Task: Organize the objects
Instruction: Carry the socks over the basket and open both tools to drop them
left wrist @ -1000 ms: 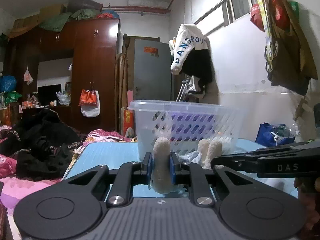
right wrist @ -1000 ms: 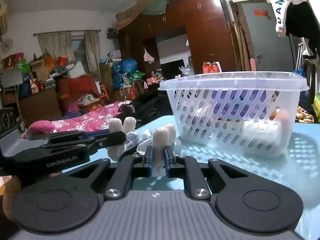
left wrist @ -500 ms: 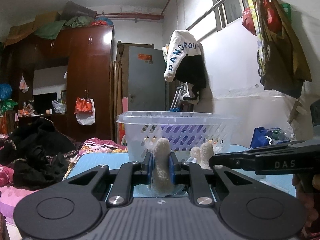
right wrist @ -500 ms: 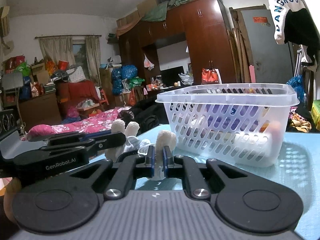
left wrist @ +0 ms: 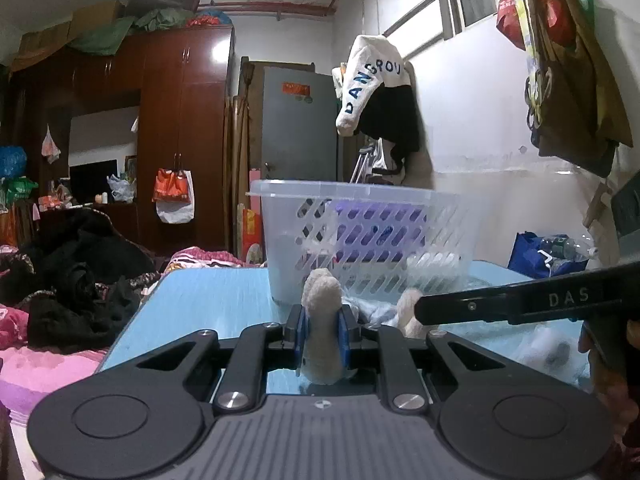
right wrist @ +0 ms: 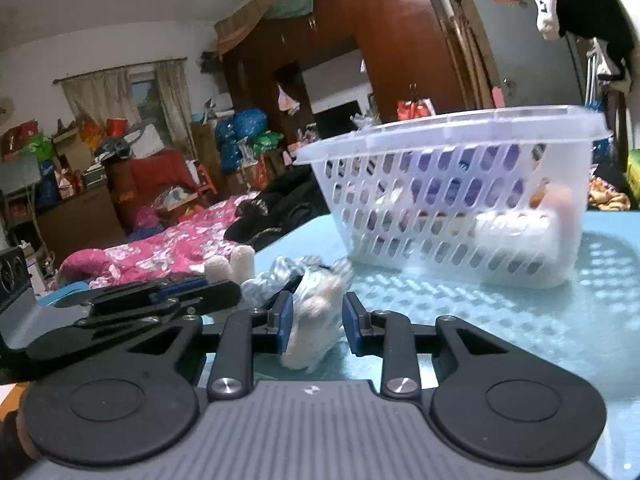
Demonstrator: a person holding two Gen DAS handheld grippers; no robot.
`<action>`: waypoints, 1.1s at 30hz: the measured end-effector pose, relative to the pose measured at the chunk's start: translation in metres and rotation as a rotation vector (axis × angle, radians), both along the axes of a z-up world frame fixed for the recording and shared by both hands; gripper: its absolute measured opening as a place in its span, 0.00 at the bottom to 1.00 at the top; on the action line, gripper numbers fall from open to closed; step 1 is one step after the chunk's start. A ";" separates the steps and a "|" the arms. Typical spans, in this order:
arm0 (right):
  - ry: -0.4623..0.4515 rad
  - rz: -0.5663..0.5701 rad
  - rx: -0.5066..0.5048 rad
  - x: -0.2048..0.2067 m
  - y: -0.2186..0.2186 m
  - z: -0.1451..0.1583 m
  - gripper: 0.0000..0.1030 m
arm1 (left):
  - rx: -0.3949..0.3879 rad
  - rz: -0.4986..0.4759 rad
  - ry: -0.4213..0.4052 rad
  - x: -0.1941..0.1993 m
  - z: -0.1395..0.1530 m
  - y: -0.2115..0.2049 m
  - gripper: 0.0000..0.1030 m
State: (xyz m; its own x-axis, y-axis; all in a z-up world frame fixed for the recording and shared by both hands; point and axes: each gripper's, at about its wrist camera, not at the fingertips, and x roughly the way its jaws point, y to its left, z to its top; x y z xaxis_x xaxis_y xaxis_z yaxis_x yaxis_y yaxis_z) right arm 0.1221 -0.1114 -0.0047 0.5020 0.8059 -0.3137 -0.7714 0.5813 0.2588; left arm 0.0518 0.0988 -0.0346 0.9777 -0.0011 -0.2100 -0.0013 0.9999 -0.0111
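We are working at a light blue table [left wrist: 208, 296] with a gripper in each hand. Our left gripper [left wrist: 322, 330] is clamping its blue pads tight on one fuzzy cream end of a soft toy [left wrist: 322, 320], which is standing upright between the jaws and poking up above them. In the right wrist view that same gripper [right wrist: 224, 294] is reaching in from the left, with two cream tips of the toy [right wrist: 232, 266] sticking up just above its black fingers.

Our right gripper [right wrist: 316, 322] is opening its jaws. Another pale, fuzzy part of the toy is sitting between the blue pads, blurred, and we are seeing a clear gap on the right side; on the left side we cannot tell whether the pad is still touching it. In the left wrist view the right gripper [left wrist: 424, 312] is crossing in from the right as a dark bar, close to a second cream tip.

The toy's light blue and white middle is lying crumpled on the table between the two grippers. Just behind it a clear slotted plastic basket [right wrist: 452, 136] is standing on the table, holding purple and white items that we cannot make out through its walls. Past the table edge we are seeing a pink flowered bedspread [right wrist: 168, 244] and a tall dark wooden wardrobe [left wrist: 180, 128].
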 end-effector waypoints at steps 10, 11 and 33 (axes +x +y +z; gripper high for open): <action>-0.072 -0.022 -0.046 -0.014 0.008 0.007 0.15 | -0.012 -0.012 -0.013 -0.002 0.001 0.001 0.21; -0.089 -0.024 -0.046 -0.018 0.007 0.011 0.15 | 0.000 -0.010 -0.016 -0.003 0.002 0.000 0.20; -0.457 -0.156 -0.082 0.045 0.036 0.166 0.14 | 0.093 -0.033 -0.235 0.079 0.172 -0.021 0.18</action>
